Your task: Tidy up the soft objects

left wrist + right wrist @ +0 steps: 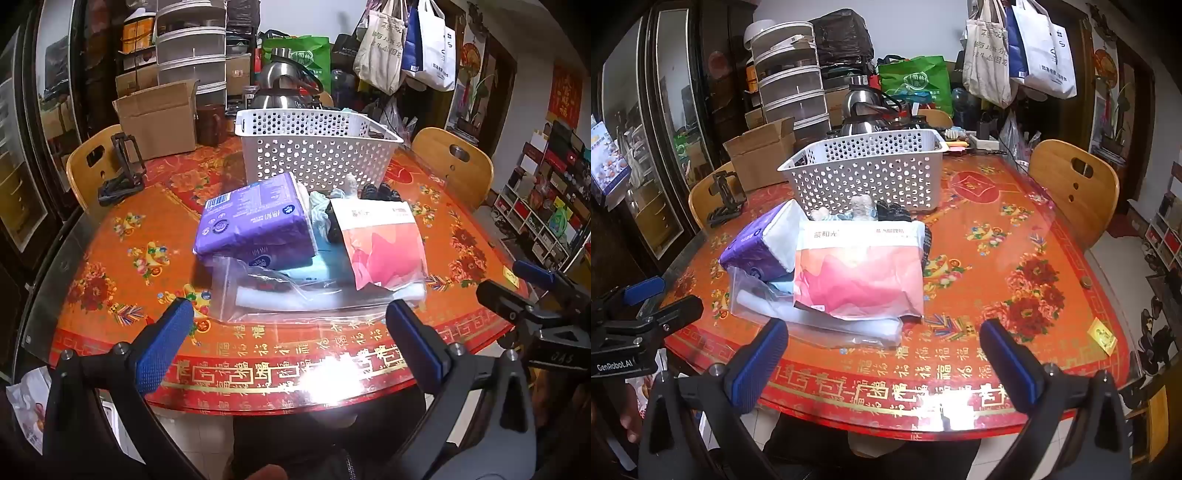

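A pile of soft things lies mid-table in front of a white perforated basket (317, 147) (871, 166). It holds a purple tissue pack (255, 221) (757, 247), a pink and white packet (384, 247) (860, 269), a clear zip bag (288, 291) (812, 314), and crumpled light and dark cloth (325, 218) (864, 210) by the basket. My left gripper (291, 332) is open and empty, just short of the zip bag. My right gripper (886, 350) is open and empty, at the pile's near right corner; it also shows in the left wrist view (532, 280).
The table (1015, 258) has a red floral cover under glass. Wooden chairs (458, 162) (1078, 188) stand at the sides. A cardboard box (159, 118), a kettle (280, 81), a black stand (125, 166) and hanging bags (1019, 48) crowd the far side.
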`<state>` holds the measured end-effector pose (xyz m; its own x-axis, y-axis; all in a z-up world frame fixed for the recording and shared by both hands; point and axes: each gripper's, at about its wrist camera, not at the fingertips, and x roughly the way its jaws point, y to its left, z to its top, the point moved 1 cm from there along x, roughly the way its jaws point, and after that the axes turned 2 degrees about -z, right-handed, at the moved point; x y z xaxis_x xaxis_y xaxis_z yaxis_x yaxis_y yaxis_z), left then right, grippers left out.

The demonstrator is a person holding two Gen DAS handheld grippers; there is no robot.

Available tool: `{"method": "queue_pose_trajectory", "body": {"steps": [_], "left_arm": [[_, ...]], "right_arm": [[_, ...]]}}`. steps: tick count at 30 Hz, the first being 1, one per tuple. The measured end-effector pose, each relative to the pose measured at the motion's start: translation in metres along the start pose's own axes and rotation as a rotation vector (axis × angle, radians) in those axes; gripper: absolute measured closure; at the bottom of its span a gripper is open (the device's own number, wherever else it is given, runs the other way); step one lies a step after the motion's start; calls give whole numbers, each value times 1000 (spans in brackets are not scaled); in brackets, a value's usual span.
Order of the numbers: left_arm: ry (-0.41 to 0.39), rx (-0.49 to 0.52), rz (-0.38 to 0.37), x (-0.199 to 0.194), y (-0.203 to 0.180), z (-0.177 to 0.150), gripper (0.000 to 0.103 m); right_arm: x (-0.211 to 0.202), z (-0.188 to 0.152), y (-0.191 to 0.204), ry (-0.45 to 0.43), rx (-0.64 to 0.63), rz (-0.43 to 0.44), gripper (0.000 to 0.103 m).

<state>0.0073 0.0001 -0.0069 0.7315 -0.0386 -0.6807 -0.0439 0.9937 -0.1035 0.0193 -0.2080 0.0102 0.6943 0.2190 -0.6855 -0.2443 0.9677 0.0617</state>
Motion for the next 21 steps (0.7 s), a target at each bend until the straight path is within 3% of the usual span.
{"method": "queue_pose_trajectory", "body": {"steps": [21], "left_arm": [[-4, 5, 4, 1, -2, 1, 0]], "right_arm": [[-1, 1, -1, 2, 0, -1, 0]]}}
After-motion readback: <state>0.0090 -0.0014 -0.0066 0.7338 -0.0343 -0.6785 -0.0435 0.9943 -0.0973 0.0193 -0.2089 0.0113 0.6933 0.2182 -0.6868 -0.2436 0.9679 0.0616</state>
